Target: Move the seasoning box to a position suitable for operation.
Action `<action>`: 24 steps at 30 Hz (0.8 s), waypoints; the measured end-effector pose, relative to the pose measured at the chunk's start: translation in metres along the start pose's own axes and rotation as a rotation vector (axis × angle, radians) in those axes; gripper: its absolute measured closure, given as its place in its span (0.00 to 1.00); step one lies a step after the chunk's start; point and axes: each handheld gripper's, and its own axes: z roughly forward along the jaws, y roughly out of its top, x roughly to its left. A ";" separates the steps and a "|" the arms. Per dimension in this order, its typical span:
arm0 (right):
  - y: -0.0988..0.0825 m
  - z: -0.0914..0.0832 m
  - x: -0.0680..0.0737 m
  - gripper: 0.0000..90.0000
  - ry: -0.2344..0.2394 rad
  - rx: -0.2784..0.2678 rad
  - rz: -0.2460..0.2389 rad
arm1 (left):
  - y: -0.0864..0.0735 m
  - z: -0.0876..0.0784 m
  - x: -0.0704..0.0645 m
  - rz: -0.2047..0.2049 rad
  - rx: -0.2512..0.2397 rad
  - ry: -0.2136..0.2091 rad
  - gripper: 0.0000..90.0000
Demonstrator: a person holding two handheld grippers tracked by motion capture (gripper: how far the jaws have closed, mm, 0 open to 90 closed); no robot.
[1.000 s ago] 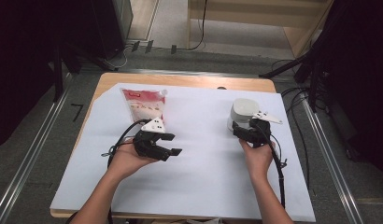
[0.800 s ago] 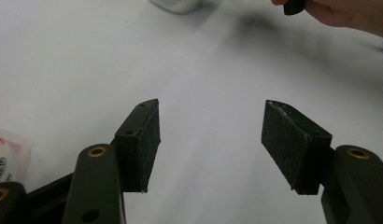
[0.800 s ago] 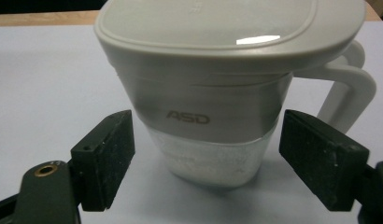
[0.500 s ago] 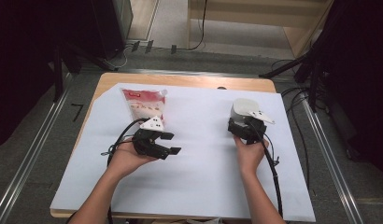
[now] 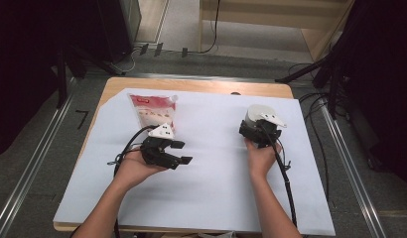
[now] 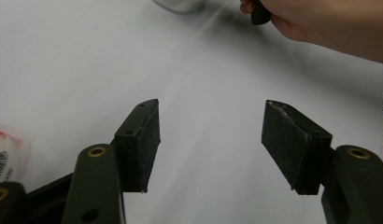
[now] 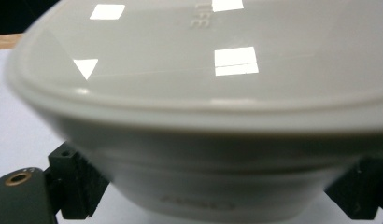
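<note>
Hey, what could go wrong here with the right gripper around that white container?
The white container has a rounded, glossy wall that narrows toward its base, and the right gripper has its jaws low on either side of it, so it might slip upward or tilt when squeezed. The jaws have just been opening and look nearly as wide as the container, so one pad could nudge it across the white sheet.

pouch [image 5: 155,112] left on sheet [image 5: 211,188], container [image 5: 255,116] right

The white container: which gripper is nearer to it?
Right. The right gripper has the white container between its jaws; the left gripper is far off, by the bag.
</note>
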 end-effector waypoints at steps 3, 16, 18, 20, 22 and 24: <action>0.002 0.003 0.000 0.11 -0.002 0.001 0.005 | 0.000 0.001 0.000 0.002 -0.005 -0.005 0.43; 0.006 0.002 0.002 0.14 -0.009 0.003 -0.088 | -0.001 0.000 0.001 -0.007 -0.010 -0.007 0.43; 0.006 0.001 0.002 0.14 -0.008 0.007 -0.101 | -0.001 0.000 0.001 -0.006 -0.007 -0.007 0.42; 0.007 0.000 0.002 0.15 0.000 0.013 -0.111 | -0.001 0.000 0.001 -0.005 -0.005 -0.005 0.42; 0.007 -0.001 0.003 0.15 0.007 0.017 -0.125 | -0.002 0.000 0.001 -0.010 -0.006 -0.001 0.42; 0.007 -0.004 0.004 0.15 0.019 0.027 -0.120 | -0.002 -0.001 0.002 -0.009 -0.003 0.001 0.42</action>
